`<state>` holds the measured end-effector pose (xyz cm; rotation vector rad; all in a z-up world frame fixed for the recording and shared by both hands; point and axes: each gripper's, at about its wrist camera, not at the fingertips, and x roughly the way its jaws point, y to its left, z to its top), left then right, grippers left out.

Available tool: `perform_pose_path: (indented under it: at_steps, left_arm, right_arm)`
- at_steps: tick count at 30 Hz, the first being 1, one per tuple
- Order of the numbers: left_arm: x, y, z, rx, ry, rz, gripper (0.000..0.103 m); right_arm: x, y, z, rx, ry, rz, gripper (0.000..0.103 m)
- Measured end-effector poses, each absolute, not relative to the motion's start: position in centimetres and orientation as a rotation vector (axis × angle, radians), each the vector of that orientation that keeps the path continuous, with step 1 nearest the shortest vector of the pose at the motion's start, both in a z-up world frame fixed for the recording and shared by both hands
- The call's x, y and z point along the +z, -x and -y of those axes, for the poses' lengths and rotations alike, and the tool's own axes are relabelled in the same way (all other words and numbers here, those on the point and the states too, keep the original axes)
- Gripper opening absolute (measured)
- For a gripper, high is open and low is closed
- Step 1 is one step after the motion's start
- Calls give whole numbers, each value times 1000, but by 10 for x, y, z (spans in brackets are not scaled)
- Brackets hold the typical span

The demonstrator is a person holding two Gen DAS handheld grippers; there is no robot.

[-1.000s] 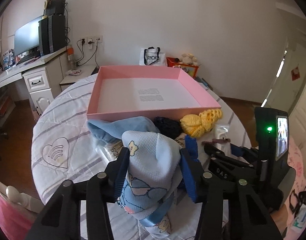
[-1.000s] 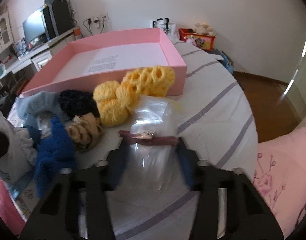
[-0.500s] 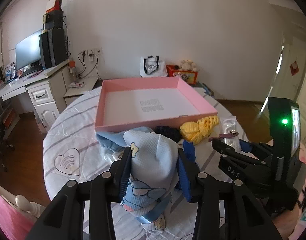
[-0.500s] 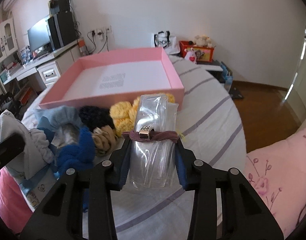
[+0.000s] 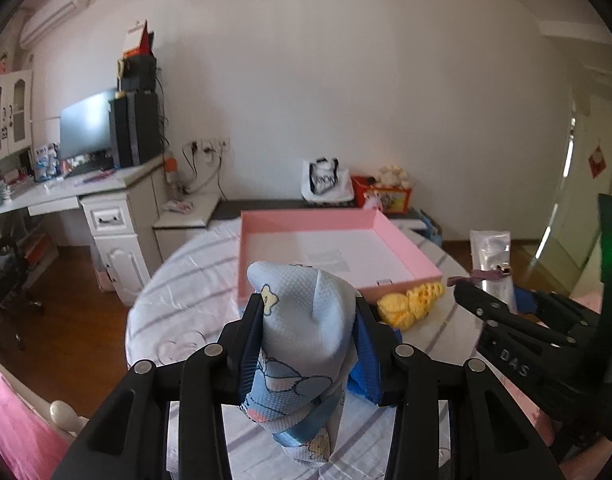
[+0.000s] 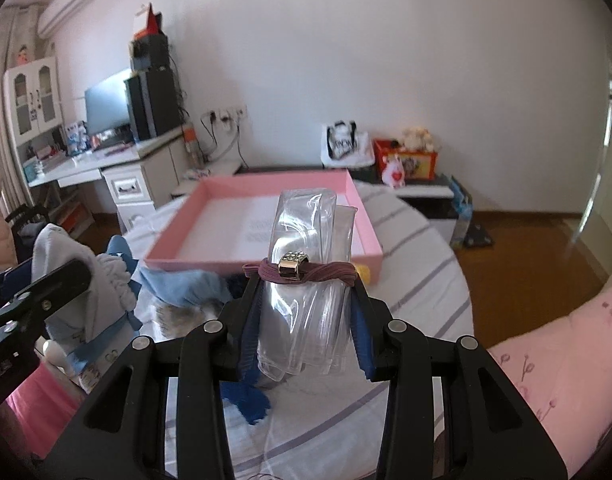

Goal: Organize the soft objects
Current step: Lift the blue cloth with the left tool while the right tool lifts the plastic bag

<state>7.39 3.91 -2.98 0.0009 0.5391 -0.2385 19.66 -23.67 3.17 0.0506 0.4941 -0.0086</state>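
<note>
Jaws, left gripper (image 5: 308, 342): clamped on blue cloth bundle (image 5: 306, 320). Right gripper (image 6: 306, 320): clamped on banded clear pouch (image 6: 306, 264). Both raised off bench (image 6: 418, 280) since a second ago; pink tray (image 6: 266, 256) ahead, empty, likely destination.

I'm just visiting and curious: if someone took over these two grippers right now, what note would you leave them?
Left gripper: shut on the light blue baby cloth, held above the table.
Right gripper: shut on the clear plastic pouch with a mauve hair tie.
Pink tray: nothing in it.
Yellow crochet piece lies in front of the tray.
Left: put both held items and the rest into the tray.
</note>
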Motion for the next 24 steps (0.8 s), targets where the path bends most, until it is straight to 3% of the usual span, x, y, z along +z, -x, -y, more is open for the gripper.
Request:
perform_pose_path:
  at_steps: [14, 24]
  left_arm:
    - [-8, -7, -50, -186, -6, -372, 39]
    - [-22, 43, -43, -132, -15, -271, 39]
  right_arm:
    - [84, -141, 212, 8, -1, -282, 38]
    - [96, -122, 206, 4, 15, -214, 38]
